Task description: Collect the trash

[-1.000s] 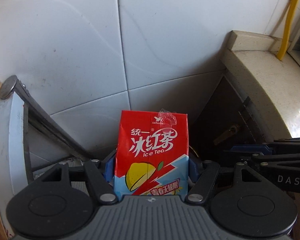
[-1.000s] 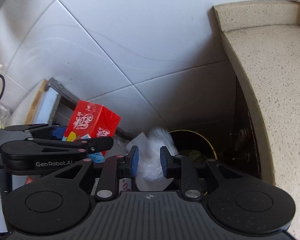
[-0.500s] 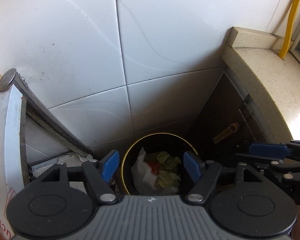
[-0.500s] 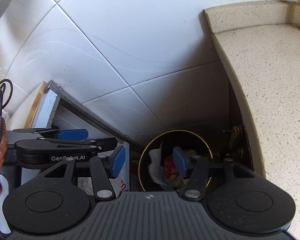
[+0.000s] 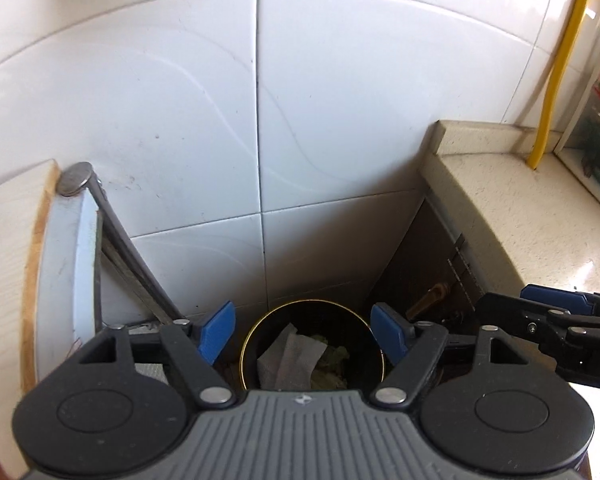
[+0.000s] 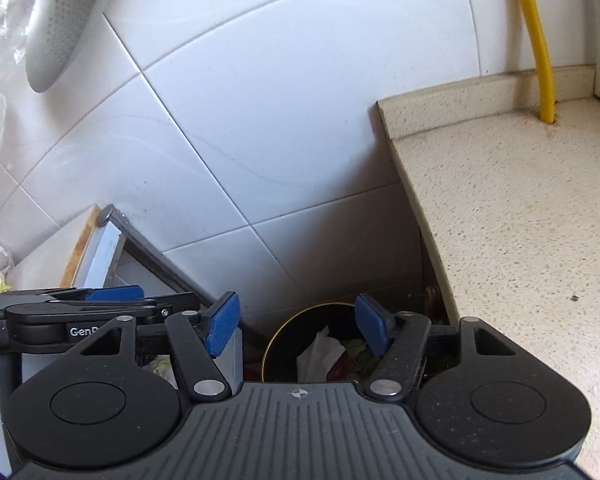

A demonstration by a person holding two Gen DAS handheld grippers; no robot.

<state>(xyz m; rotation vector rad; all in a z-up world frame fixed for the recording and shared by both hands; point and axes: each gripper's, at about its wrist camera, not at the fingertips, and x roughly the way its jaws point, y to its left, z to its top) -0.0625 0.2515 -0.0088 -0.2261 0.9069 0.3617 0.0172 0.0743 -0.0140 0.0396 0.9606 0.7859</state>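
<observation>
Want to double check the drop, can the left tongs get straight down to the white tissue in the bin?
Probably yes. The left tongs are open and empty above the bin, and the white tissue lies uncovered on top, nothing between.

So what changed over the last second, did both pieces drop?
Yes. The left gripper let go of the red ice tea carton, the right gripper the white paper; both now lie in the bin. Jaws have just been opening and are empty; both grippers lifted. Bin and counter unchanged.
</observation>
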